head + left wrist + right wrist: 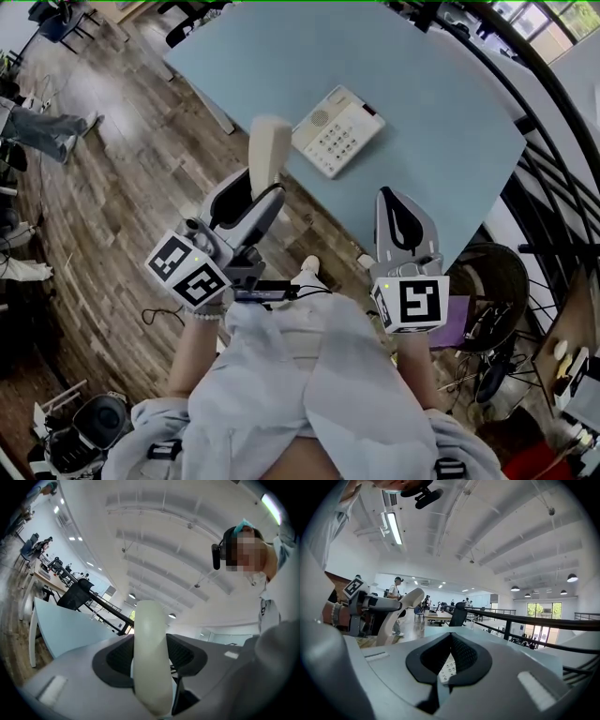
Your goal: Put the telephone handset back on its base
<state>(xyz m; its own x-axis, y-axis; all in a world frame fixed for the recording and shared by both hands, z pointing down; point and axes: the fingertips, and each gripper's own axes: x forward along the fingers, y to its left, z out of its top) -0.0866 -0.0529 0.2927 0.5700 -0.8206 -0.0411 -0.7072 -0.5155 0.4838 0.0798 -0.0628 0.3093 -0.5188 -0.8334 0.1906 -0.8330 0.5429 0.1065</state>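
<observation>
The cream telephone base [337, 129], with keypad and speaker grille, lies near the front edge of the pale blue table [441, 112]. My left gripper [263, 194] is shut on the cream handset [267, 150], which stands upright just left of the base and over the table's edge. In the left gripper view the handset [151, 658] rises between the jaws and the gripper [151, 667] points up at the ceiling. My right gripper [394, 199] hovers right of the base with its jaws together and empty [451, 637]; the keypad [447, 668] shows through the gap between its pads.
Wooden floor [122, 197] lies left of the table. A black curved railing [553, 159] runs along the right. A dark round seat [492, 277] sits under the table's right corner. A person's legs [42, 129] show far left.
</observation>
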